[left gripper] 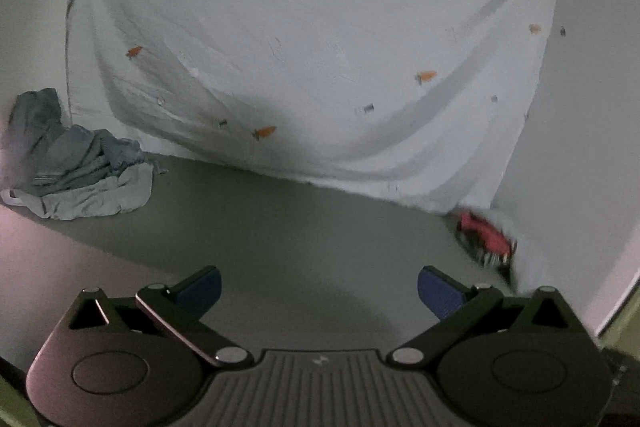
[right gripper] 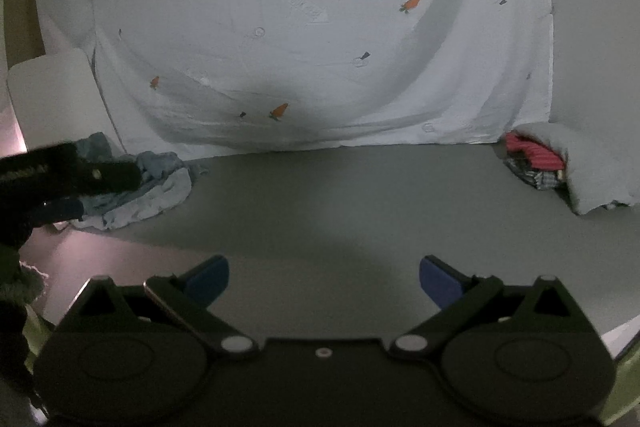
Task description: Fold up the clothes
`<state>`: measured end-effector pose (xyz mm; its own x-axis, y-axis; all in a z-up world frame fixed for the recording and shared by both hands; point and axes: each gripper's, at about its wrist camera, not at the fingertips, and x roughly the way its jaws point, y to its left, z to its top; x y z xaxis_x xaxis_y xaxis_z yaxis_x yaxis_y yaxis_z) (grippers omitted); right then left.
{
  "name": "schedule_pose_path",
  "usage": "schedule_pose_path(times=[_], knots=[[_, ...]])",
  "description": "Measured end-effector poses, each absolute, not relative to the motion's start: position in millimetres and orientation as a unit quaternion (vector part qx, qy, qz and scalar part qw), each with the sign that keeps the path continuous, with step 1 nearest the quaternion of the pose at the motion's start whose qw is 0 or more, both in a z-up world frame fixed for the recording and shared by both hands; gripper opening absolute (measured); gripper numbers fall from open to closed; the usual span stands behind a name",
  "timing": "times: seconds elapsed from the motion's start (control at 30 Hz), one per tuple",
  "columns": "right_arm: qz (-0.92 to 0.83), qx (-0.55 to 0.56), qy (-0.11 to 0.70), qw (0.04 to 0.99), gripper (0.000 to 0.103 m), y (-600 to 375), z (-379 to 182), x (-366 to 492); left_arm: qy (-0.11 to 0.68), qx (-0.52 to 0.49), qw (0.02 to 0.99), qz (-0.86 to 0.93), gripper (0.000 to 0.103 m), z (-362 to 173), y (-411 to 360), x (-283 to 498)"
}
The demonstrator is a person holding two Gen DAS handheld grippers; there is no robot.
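Looking along the left gripper (left gripper: 319, 291), its jaws stand spread and empty over the grey bench (left gripper: 280, 227). A crumpled blue-grey garment heap (left gripper: 80, 167) lies far left against the carrot-print sheet (left gripper: 320, 47); it looks light, limp and bunched, so an outer hem seems the best hold.

Right view: the right gripper (right gripper: 324, 281) is likewise spread, empty; folded clothes (right gripper: 536, 163) sit far right.
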<state>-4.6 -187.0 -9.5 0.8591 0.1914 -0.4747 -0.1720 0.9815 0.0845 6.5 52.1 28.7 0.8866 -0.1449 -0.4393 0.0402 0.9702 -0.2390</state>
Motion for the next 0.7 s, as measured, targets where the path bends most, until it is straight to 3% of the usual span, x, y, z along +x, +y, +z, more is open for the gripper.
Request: schedule_pose_path(times=[0.7], knots=[[0.073,0.012,0.265,0.961,0.103,-190,-14,-23,0.272,-0.069,0.959,-0.034,0.103,11,31,-23]])
